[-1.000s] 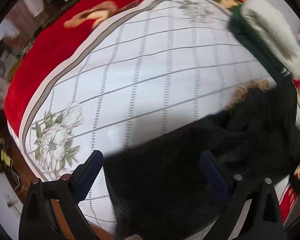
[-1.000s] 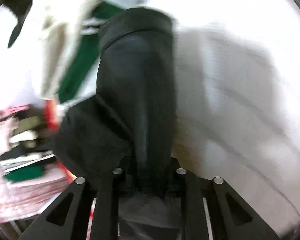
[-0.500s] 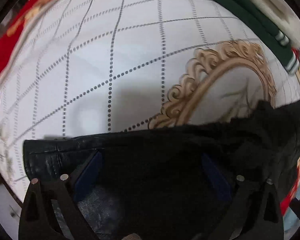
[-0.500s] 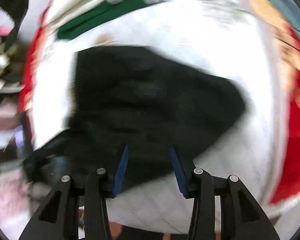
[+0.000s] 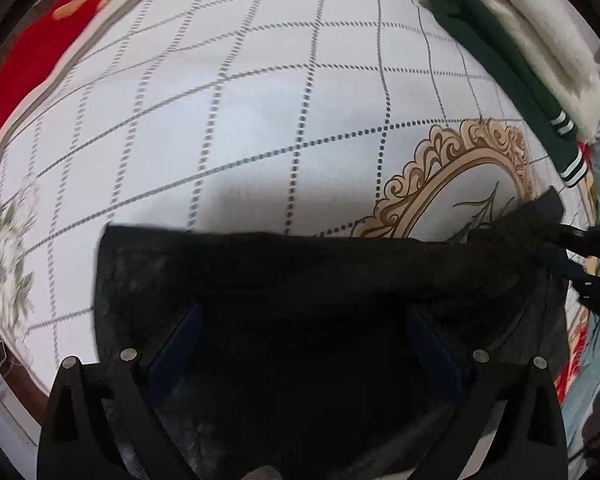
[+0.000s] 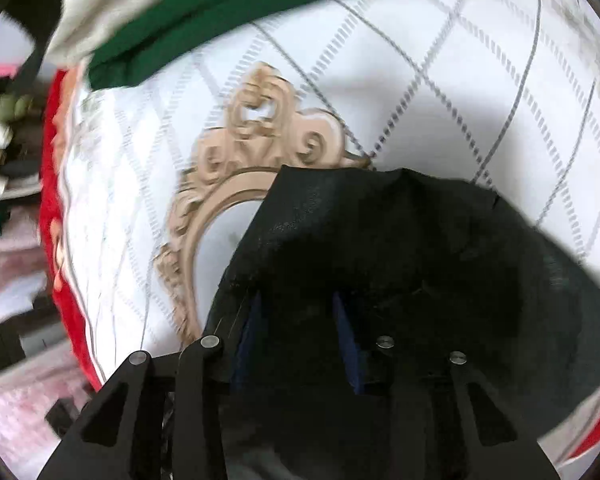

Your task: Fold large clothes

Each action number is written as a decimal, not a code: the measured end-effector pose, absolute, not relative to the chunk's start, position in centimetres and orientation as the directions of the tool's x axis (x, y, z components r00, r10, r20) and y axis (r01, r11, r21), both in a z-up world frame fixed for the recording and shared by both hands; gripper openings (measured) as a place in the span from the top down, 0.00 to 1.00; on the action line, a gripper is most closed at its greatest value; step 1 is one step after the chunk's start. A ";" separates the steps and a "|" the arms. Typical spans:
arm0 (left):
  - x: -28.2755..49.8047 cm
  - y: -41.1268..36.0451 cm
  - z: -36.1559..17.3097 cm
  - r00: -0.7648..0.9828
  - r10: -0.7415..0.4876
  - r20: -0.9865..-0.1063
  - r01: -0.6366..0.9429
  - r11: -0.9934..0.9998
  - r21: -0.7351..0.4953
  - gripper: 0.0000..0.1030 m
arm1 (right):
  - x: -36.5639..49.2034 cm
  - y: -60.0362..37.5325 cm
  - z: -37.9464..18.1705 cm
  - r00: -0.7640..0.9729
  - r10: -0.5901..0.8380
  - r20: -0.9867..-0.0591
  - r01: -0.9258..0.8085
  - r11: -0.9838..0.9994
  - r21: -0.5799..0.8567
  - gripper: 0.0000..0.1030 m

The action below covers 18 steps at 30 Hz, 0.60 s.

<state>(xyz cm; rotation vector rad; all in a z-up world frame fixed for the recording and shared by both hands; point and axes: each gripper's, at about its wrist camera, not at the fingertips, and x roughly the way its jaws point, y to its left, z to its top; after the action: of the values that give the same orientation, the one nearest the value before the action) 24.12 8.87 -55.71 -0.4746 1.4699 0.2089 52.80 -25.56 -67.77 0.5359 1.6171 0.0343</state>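
A large black garment (image 5: 308, 280) lies spread across the near part of a white quilted bed cover (image 5: 240, 100). My left gripper (image 5: 304, 332) hangs over it with its blue-padded fingers (image 5: 176, 340) wide apart and nothing between them. In the right wrist view the same black garment (image 6: 400, 248) fills the lower middle. My right gripper (image 6: 296, 320) is partly open over its corner, the cloth lying between and over the blue pads (image 6: 346, 336). The right gripper also shows at the right edge of the left wrist view (image 5: 580, 264), at the garment's far corner.
A green and cream fleece garment (image 5: 520, 52) lies folded at the bed's far right, also in the right wrist view (image 6: 220, 16). A gold ornamental frame (image 5: 460, 184) is printed on the cover. A red blanket (image 5: 28, 52) borders the bed. Clutter stands beside the bed (image 6: 4, 152).
The black garment has gone from hanging bunched in my right gripper to lying spread flat on the bed. My right gripper has opened. My left gripper has moved in over the cloth.
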 end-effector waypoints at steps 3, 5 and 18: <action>22.4 10.1 -53.9 0.130 -0.132 -0.983 -0.437 0.882 -0.176 0.00 | 51.4 -23.7 -63.7 0.025 0.353 -0.935 0.168 0.921 0.352 0.62; 21.1 10.8 -52.8 0.135 -0.110 -0.985 -0.452 0.877 -0.161 0.00 | 50.4 -22.0 -62.7 -0.002 0.370 -0.929 0.084 0.926 0.369 0.61; 20.3 9.3 -52.1 0.124 -0.036 -0.992 -0.469 0.879 -0.091 0.00 | 50.4 -17.2 -68.0 -0.104 0.351 -0.930 0.061 0.936 0.347 0.61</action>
<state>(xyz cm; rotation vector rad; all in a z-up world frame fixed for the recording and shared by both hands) 20.29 9.32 -52.08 -0.4323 1.4234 0.3298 50.41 -17.16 -67.96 0.3183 1.6658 0.2517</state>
